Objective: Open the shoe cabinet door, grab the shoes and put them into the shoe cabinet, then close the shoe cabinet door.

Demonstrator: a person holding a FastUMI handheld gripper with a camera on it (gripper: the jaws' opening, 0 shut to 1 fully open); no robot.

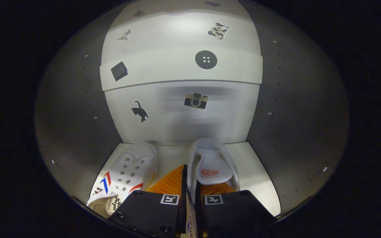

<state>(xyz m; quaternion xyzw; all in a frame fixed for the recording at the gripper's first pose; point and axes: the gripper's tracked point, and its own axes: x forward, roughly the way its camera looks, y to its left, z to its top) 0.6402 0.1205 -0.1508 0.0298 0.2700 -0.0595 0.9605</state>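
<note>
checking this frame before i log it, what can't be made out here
- Held shoe, gripper view: its heel end is hidden behind the claw, whose fingers pinch the shoe's side wall.
- First shoe, gripper view: its heel is cut off behind the left finger; printing on it is too small to read.
- Cabinet door: whether it is fully open cannot be told.
- Back-wall stickers: slightly blurred.

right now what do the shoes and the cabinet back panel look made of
Left shoe: likely white canvas, matte weave, shiny metal eyelets. Shoe in the tongs, pinched at its side wall: same cloth look. Back panel: smooth white laminate or painted board with soft glare, stickers on it.
</note>
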